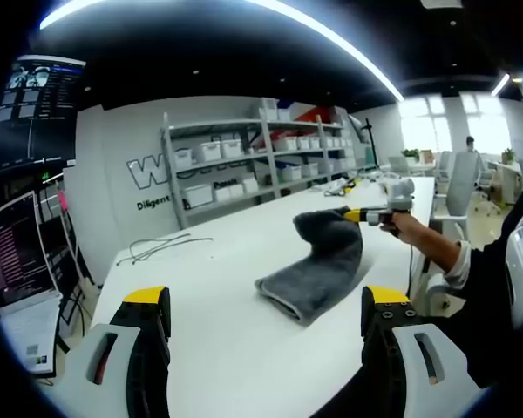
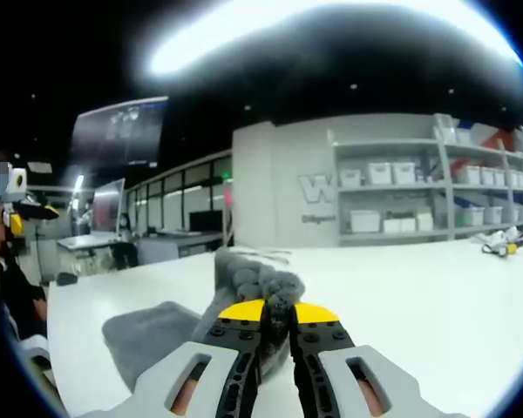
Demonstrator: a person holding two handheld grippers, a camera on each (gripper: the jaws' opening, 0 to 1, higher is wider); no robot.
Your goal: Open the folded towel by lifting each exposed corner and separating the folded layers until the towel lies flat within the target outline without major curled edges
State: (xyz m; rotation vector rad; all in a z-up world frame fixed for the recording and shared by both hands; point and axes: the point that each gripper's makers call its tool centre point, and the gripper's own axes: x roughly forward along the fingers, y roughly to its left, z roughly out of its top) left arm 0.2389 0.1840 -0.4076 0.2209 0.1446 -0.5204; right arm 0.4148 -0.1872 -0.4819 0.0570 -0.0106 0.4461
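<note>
On table: grey towel (image 1: 318,266), one end lying flat, other end raised off the surface.
Towel, left gripper view: near end on white table (image 1: 218,313), far end lifted up and right to the right gripper (image 1: 359,215); middle hangs in a slope between.
Towel, right gripper view: bunched wad (image 2: 257,292) pinched at the yellow tips, rest trailing down-left to a flat patch on the tabletop (image 2: 436,296).
Right gripper: jaws closed tight on towel edge, yellow tips nearly meeting, fabric bulging above them (image 2: 277,315).
Right hand: wrapped round the gripper handle (image 1: 399,225), dark sleeve with white cuff behind.
Left gripper: jaws spread wide, yellow tips far apart, nothing between them (image 1: 266,313); raised above near table edge, well apart from towel.
Left gripper, right gripper view: seen far left, yellow tip (image 2: 19,213), jaw gap too small to judge there.
Target outline: cannot tell.
Cable: thin loose wire (image 1: 161,246) on table, far-left of towel, apart from it.
Shelves: grey rack (image 1: 261,157) with white bins against back wall.
Monitors: screens (image 1: 22,235) at left edge of table.
Chairs: white office chairs (image 1: 458,187) beyond far right of table.
</note>
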